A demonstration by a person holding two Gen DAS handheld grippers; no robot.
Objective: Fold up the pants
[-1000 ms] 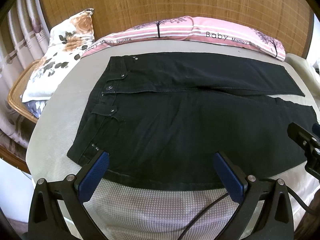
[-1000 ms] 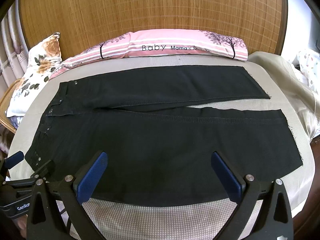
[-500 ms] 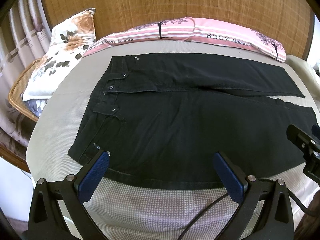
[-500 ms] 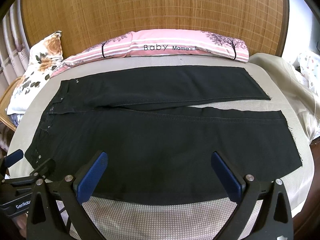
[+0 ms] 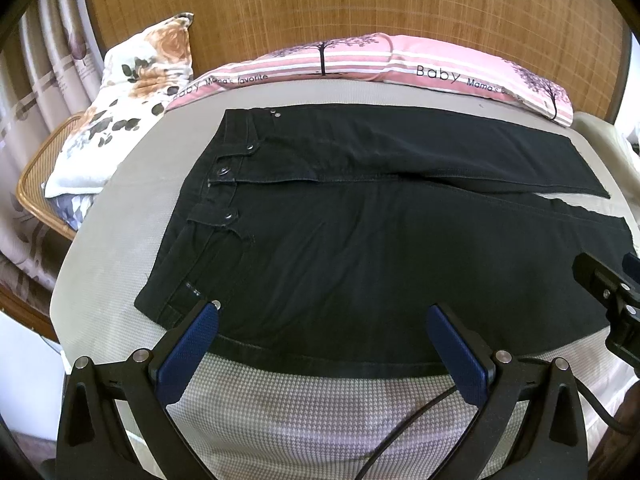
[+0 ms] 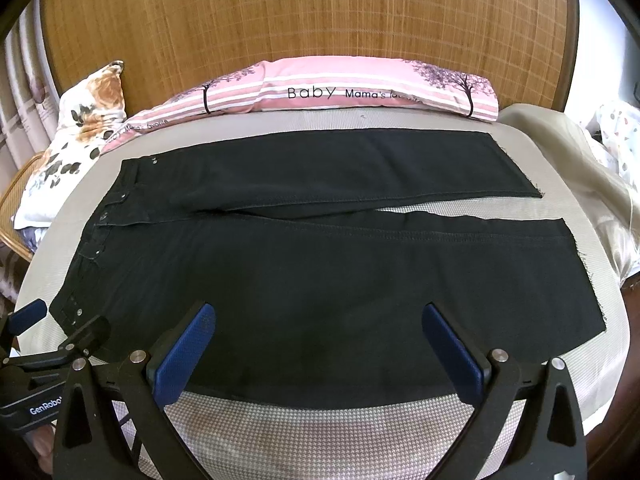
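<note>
The pants (image 5: 360, 248) lie flat on the bed (image 5: 312, 408), both legs spread, just ahead of both open jaws. The left gripper (image 5: 322, 320) faces the waist end, the right gripper (image 6: 318, 318) the near leg; neither seems to touch cloth, though the angle hides contact. A pink pillow (image 6: 360, 92) lies beyond.
</note>
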